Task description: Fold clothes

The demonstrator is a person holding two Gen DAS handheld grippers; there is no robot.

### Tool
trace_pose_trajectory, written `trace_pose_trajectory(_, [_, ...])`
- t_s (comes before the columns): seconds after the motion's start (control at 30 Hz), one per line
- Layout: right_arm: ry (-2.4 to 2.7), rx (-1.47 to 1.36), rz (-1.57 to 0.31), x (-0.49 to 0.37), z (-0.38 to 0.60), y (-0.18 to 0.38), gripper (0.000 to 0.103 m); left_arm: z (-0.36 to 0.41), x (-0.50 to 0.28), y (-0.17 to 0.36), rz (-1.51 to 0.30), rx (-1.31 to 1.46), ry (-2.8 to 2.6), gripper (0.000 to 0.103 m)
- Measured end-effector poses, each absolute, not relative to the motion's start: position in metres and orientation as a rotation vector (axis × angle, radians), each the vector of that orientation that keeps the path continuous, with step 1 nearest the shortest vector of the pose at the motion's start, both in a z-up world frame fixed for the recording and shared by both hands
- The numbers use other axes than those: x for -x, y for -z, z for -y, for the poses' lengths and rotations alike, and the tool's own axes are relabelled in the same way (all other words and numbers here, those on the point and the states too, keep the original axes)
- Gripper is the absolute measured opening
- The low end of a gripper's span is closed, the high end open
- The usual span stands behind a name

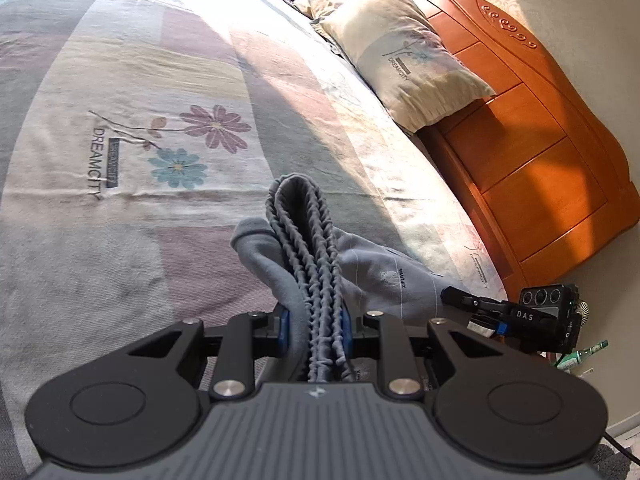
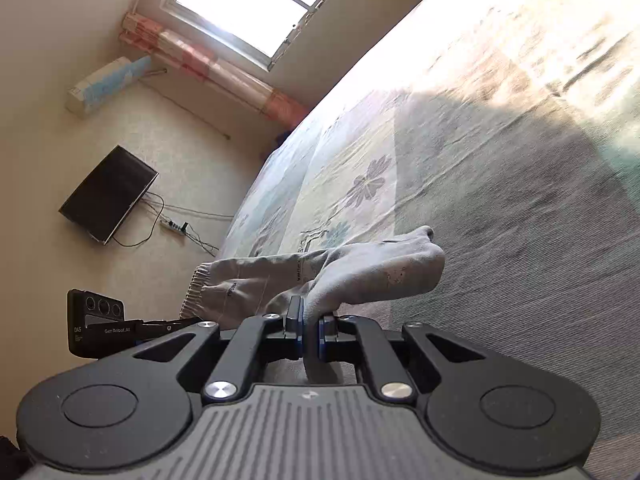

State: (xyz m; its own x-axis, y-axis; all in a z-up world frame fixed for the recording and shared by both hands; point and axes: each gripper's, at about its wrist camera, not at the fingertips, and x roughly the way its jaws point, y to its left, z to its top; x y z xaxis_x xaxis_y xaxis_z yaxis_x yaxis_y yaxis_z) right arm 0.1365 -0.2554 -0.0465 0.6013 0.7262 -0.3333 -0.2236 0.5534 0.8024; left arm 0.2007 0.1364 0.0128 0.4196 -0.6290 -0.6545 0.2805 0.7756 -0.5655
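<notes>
Pinching the ruched waistband of the grey trousers (image 1: 316,264), the left gripper (image 1: 314,330) holds them above the floral bedspread (image 1: 120,80) (pillow (image 1: 404,52) and wooden headboard (image 1: 532,152) to the right). Right wrist view: right gripper (image 2: 310,330) clamps a grey fabric fold, trousers (image 2: 360,276) draped leftward off the bed edge.

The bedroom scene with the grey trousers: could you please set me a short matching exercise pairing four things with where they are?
Things:
1. pillow
2. screen
3. waistband
4. power strip

Places:
A. on the floor, by the screen's cables
B. clamped in the left tool
C. leaning on the wooden headboard
D. propped against the wall

Pairs: 1-C, 2-D, 3-B, 4-A
</notes>
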Motion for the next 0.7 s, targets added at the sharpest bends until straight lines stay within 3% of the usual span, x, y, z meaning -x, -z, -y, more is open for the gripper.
trace_pose_trajectory(0.7, [-0.136, -0.9, -0.437, -0.068, 0.496, 0.049, 0.01, 0.23, -0.332, -0.049, -1.063, 0.068, 0.977, 0.022])
